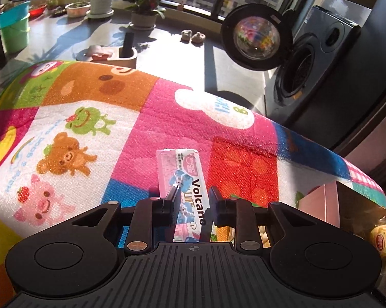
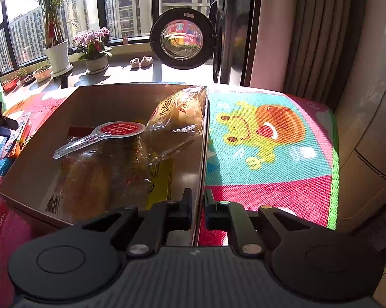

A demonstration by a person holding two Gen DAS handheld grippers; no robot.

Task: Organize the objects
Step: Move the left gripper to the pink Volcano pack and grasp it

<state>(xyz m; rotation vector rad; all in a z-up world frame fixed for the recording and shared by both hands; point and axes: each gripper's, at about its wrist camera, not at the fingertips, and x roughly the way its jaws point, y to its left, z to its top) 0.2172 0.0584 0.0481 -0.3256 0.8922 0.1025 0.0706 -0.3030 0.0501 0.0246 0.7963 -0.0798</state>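
the volcano packet (image 1: 185,179), a flat pink and white pouch with blue print, sits between the fingers of the left tool (image 1: 193,192), which are clamped on its lower part; the packet's far end points away from the tool, over the cartoon-print mat (image 1: 90,128) that covers the table. to the right of the left tool, at the table's edge, a corner of the cardboard box (image 2: 203,138) shows with a wrapped bun beside it. in the right wrist view the box stands open on the mat and holds several items: a bagged bread roll (image 2: 177,113) in the far right corner, a clear sealed cup with a red lid (image 2: 121,129) lying across the middle, and further clear-wrapped bread beneath it. the right tool (image 2: 198,200) is closed on the box's right wall near its front corner, one finger inside the box and one outside. beyond the table, potted plants (image 2: 92,48) line the window sill, and a washing machine door (image 2: 182,42) stands open.
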